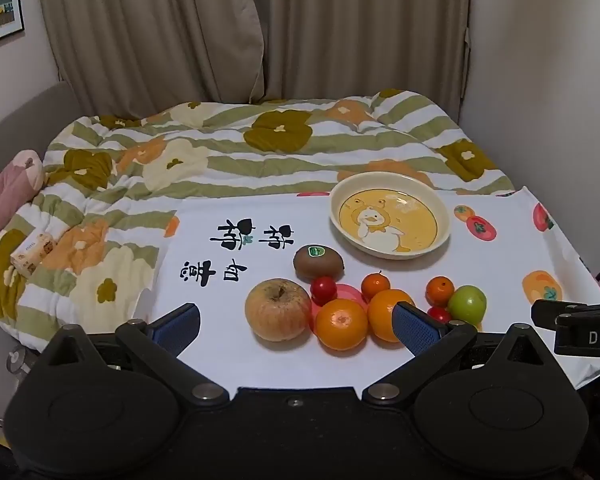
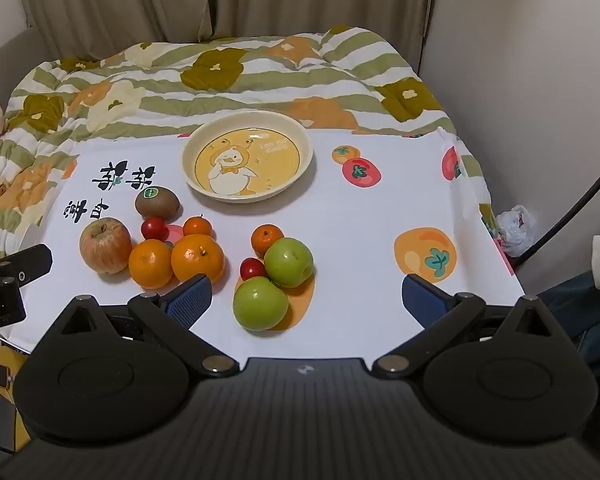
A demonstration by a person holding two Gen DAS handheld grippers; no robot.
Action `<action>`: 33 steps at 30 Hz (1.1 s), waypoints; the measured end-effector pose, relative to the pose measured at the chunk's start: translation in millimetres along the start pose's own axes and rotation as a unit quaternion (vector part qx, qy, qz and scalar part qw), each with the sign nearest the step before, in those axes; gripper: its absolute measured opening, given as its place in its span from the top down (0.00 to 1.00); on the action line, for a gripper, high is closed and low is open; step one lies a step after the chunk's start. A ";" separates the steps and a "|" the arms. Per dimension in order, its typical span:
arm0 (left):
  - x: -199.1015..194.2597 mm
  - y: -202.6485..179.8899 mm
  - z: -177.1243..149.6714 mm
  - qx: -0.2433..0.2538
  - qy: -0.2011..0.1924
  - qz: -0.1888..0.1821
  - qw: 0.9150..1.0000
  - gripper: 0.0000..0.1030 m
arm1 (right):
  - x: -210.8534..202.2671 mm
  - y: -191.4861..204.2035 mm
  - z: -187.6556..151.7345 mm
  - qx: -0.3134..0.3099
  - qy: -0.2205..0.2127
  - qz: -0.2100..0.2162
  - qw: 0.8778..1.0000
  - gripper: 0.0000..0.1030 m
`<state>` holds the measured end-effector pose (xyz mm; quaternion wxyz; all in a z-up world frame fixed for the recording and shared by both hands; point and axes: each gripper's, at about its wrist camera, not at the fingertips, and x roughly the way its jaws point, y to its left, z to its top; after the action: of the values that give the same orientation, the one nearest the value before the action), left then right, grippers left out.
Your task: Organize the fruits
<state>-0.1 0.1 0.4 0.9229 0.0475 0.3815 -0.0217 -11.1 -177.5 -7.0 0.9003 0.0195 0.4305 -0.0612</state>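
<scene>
Fruit lies loose on a white printed cloth (image 2: 360, 216): a reddish apple (image 1: 278, 309) (image 2: 105, 245), a kiwi (image 1: 318, 263) (image 2: 157, 201), two oranges (image 1: 341, 324) (image 2: 197, 258), small tangerines (image 2: 267, 239), cherry tomatoes (image 2: 155, 228) and two green apples (image 2: 260, 303) (image 2: 289, 262). An empty cream duck-print plate (image 1: 390, 215) (image 2: 247, 162) sits behind them. My left gripper (image 1: 296, 326) is open and empty, just short of the apple and oranges. My right gripper (image 2: 306, 300) is open and empty, the near green apple between its fingers' line.
A flowered quilt (image 1: 220, 152) covers the bed behind the cloth. A tissue pack (image 1: 34, 251) lies on it at the left. Curtains and walls close the back and right. A black cable (image 2: 572, 216) hangs at the right edge.
</scene>
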 end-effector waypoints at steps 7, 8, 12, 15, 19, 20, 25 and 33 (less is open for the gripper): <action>4.2 -10.0 2.0 0.002 0.001 0.003 1.000 0.00 | 1.2 -1.6 0.1 0.001 0.001 0.002 1.000 0.00; 1.7 -7.5 1.2 0.003 -0.002 0.002 1.000 0.00 | 1.3 -2.0 0.2 0.002 0.001 0.003 1.000 0.00; 1.7 -1.3 -1.3 0.000 -0.006 -0.002 1.000 0.00 | 2.4 -2.7 0.7 0.001 0.001 0.003 1.000 0.00; 0.5 -0.1 -1.8 0.001 -0.006 -0.003 1.000 0.00 | 3.4 -3.3 1.2 0.002 0.002 0.003 1.000 0.00; 1.8 -1.4 1.2 0.003 -0.004 -0.003 1.000 0.00 | 4.6 -3.9 1.9 0.002 0.002 0.003 1.000 0.00; 1.8 -1.3 1.3 0.003 -0.003 -0.003 1.000 0.00 | 4.7 -4.1 2.0 0.002 0.002 0.003 1.000 0.00; 1.9 -1.3 1.0 0.003 -0.005 -0.002 1.000 0.00 | 5.3 -5.0 2.8 0.002 0.004 0.004 1.000 0.00; 2.6 -2.1 1.9 0.003 -0.004 -0.001 1.000 0.00 | 5.1 -6.0 3.5 0.002 0.004 0.003 1.000 0.00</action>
<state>2.9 -2.3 -0.3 0.9243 0.0500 0.3777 -0.0243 -6.0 -184.2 -8.7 0.8988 0.0234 0.4337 -0.0591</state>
